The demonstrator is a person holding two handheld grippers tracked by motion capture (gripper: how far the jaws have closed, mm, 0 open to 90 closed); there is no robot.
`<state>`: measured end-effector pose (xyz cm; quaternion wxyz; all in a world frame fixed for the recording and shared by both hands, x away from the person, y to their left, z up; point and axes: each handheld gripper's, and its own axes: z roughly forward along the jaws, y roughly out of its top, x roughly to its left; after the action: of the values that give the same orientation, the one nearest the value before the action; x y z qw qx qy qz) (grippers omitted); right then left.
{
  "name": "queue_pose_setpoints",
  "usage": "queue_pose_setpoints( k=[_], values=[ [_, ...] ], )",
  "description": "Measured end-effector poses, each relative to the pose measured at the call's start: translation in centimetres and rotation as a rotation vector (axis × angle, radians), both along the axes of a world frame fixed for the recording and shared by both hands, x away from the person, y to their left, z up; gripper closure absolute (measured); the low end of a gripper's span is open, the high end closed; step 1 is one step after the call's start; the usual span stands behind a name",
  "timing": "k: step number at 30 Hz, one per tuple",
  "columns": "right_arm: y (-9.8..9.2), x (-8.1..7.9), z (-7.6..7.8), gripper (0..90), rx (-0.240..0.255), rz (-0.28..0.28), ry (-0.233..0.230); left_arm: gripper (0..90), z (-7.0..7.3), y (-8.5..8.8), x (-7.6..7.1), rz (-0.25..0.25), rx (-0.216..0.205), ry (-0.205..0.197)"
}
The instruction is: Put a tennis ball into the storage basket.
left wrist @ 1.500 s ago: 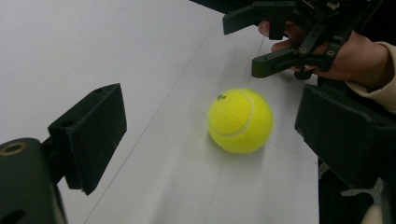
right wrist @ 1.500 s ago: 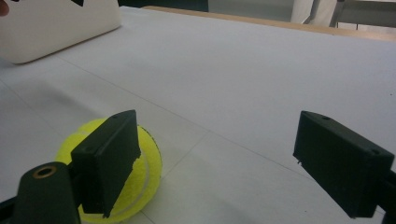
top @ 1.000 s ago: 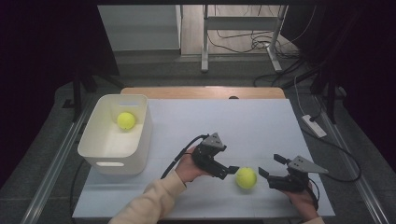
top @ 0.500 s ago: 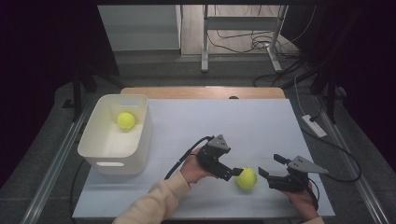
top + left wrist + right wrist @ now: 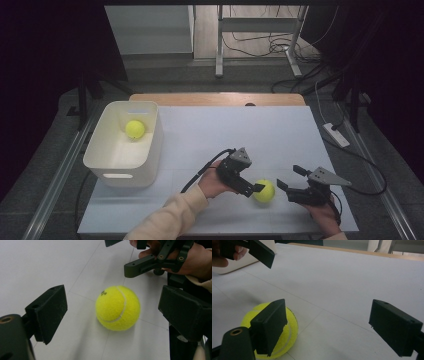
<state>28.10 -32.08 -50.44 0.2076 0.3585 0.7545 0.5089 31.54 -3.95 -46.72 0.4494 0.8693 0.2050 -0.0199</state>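
A yellow tennis ball [image 5: 263, 190] lies on the white table top near the front edge. My left gripper [image 5: 256, 188] reaches it from the left. In the left gripper view the ball [image 5: 117, 307] sits ahead, between the wide-open jaws of that gripper [image 5: 116, 312], and the pads do not touch it. My right gripper [image 5: 290, 177] rests just right of the ball, open, with nothing in it. In the right gripper view the ball [image 5: 292, 332] lies partly behind the left jaw of this gripper [image 5: 333, 325]. A second tennis ball [image 5: 135, 129] lies inside the white bin [image 5: 122, 175].
The white bin stands at the table's left side. A wooden strip [image 5: 215, 98] runs along the far edge. A power strip [image 5: 336, 135] lies on the floor off the right edge. Bare white surface stretches across the middle and back of the table.
My left gripper has edged to the right, closer to the ball. The ball and the right gripper have kept still.
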Motion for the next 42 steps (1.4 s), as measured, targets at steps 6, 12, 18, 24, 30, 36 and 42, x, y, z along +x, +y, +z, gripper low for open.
queue_pose_setpoints(
  k=[6,12,18,24,30,36,42],
  values=[
    [0.0,0.0,0.0,14.6,-0.003,-0.001,0.000,8.2,-0.5,-0.7,0.0,-0.013,0.020,0.007],
    [0.0,0.0,0.0,14.7,-0.003,-0.007,0.000,7.8,-0.9,-1.3,-0.1,-0.022,0.024,0.014],
    [-0.1,0.0,0.1,14.6,0.001,-0.014,-0.006,7.7,-1.4,-2.0,-0.1,-0.034,0.038,0.025],
    [-0.1,0.0,0.1,14.7,0.003,-0.017,-0.006,6.8,-1.9,-2.6,0.0,-0.041,0.065,0.029],
    [-0.1,0.0,0.1,14.7,0.006,-0.020,-0.006,5.9,-2.6,-3.1,0.1,-0.046,0.097,0.030],
    [-0.2,0.0,0.1,14.6,0.006,-0.025,-0.009,5.8,-2.9,-3.5,0.1,-0.045,0.107,0.036],
    [-0.1,0.1,0.1,14.7,0.006,-0.027,-0.008,7.2,-3.4,-3.9,0.2,-0.053,0.124,0.046]
  ],
)
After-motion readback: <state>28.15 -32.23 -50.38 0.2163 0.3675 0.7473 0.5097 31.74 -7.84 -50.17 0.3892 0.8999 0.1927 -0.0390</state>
